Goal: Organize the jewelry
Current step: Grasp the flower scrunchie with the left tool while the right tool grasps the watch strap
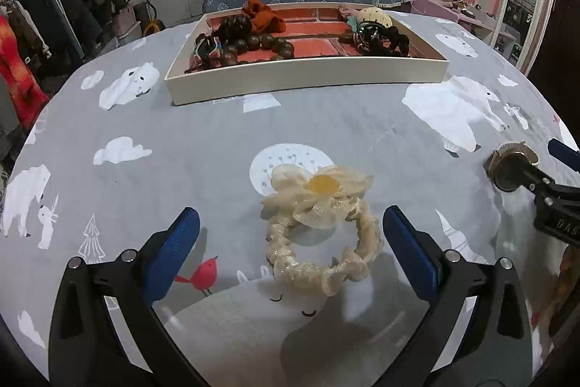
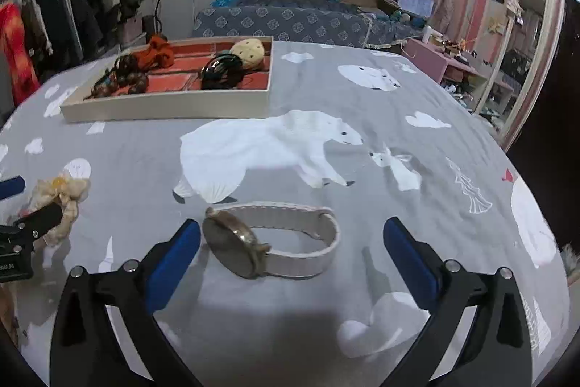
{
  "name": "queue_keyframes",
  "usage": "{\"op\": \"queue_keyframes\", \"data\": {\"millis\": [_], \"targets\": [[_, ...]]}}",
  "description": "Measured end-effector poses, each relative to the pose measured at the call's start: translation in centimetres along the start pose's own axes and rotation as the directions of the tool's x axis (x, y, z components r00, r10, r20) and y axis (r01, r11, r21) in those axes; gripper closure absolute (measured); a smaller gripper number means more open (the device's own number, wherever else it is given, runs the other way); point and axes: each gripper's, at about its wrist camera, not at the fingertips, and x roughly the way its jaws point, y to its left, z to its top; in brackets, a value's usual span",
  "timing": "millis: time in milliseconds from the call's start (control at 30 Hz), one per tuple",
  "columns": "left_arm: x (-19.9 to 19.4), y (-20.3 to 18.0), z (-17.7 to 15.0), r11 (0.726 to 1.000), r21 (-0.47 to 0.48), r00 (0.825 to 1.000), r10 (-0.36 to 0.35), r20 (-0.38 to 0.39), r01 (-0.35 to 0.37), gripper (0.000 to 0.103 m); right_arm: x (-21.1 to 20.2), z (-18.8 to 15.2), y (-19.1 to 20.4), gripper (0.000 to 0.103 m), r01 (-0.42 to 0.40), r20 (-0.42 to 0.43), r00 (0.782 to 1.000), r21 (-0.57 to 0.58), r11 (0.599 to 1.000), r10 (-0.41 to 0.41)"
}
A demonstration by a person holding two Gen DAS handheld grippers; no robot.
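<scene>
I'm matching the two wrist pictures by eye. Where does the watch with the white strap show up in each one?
Left wrist view: the watch is at the far right edge, partly hidden by the right gripper's finger; only its round case shows.
Right wrist view: the watch lies low in the centre, between the open fingers of the right gripper, on its side on the bedsheet.
Shared landmark: the cream tray of jewelry farther back.

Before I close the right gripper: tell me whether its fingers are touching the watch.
Apart. In the right wrist view, the right gripper is open around the watch; grey bedspread shows between each blue finger and the watch, though the gap at the case is narrow.
</scene>
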Motion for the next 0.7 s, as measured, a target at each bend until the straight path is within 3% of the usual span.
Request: {"op": "queue_keyframes", "data": {"millis": [300, 433, 533, 700], "targets": [[0.9, -0.5, -0.1, 1.0, 0.02, 1.0, -0.009, -0.023, 0.01, 0.007, 2.3, 0.0, 0.2, 0.005, -0.012, -0.104, 0.995, 0.01, 1.0, 0.013], [1.4, -0.8, 0.0, 0.998, 0.034, 0.998, -0.041, -0.045, 0.043, 0.027, 2.8, 0.0, -0.1, 0.007, -0.041, -0.124, 0.991, 0.033, 0.999, 0.045], [1.5, -0.8, 0.0, 0.998, 0.034, 0.997, -0.057, -0.052, 0.059, 0.036, 3.1, 0.0, -0.3, 0.02, -0.093, -0.131, 0.987, 0.051, 0.994, 0.098], [1.5, -1.1, 0.0, 0.997, 0.05, 0.997, -0.063, -0.047, 0.066, 0.052, 2.9, 0.1, -0.1, 0.024, -0.104, -0.119, 0.987, 0.052, 0.993, 0.109]]}}
